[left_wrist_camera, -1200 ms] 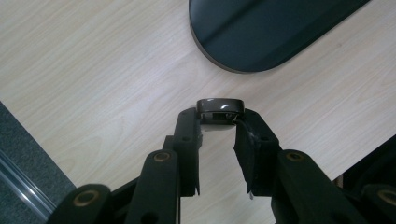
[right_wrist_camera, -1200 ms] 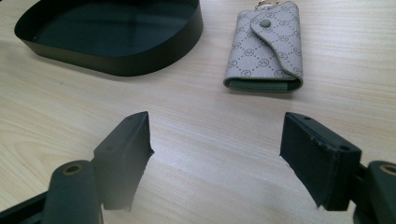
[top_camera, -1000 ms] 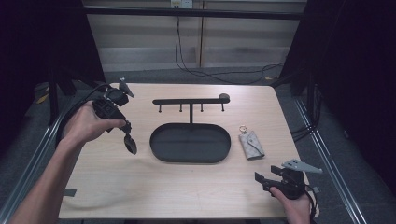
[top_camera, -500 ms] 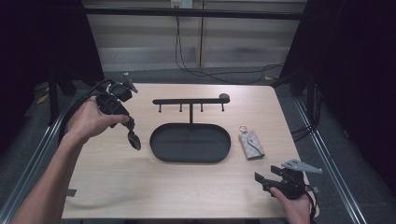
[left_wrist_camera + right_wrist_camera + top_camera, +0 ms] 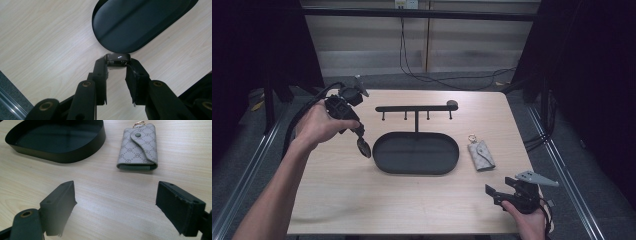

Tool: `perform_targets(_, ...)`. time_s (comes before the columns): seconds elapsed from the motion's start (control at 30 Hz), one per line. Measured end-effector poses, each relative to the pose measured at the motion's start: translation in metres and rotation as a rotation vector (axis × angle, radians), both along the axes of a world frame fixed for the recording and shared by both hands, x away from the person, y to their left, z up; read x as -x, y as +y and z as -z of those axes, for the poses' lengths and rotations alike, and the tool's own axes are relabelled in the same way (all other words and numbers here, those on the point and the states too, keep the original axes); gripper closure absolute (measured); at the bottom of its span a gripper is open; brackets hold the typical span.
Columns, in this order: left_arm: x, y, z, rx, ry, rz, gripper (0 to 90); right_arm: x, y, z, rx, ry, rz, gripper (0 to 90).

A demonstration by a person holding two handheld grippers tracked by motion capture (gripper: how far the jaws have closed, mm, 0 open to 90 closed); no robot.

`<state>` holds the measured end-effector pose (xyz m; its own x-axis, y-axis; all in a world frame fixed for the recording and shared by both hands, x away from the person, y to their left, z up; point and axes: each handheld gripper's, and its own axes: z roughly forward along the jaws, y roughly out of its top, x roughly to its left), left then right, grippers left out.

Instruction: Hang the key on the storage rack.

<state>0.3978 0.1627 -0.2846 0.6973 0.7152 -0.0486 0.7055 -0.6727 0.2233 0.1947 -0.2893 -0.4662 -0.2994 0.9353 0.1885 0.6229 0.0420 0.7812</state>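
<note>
one tray (image 5: 415, 167), one key pouch (image 5: 481, 155), two claws.

The left gripper (image 5: 117, 67) clamps a small dark object (image 5: 118, 59) above the black tray's (image 5: 140, 22) rim.

The left gripper (image 5: 362, 142), clamped on a small dark object (image 5: 364, 146), has shifted rightward from left of centre in the high view. The object now hangs just beside the tray's (image 5: 382, 160) left rim.
</note>
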Motion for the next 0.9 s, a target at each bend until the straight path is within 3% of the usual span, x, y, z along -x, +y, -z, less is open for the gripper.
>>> perform_targets(0.43,-0.013,-0.02,-0.003,0.013,0.009,-0.005,70.7,0.0,0.0,0.0,-0.008,0.008,-0.01,15.1)
perform_targets(0.6,-0.016,-0.027,-0.001,0.012,0.032,0.011,70.7,0.0,0.0,0.0,-0.007,0.009,-0.012,15.1)
perform_targets(0.9,-0.03,-0.035,0.006,-0.002,0.055,-0.011,70.7,0.0,0.0,0.0,-0.009,0.009,-0.011,15.1)
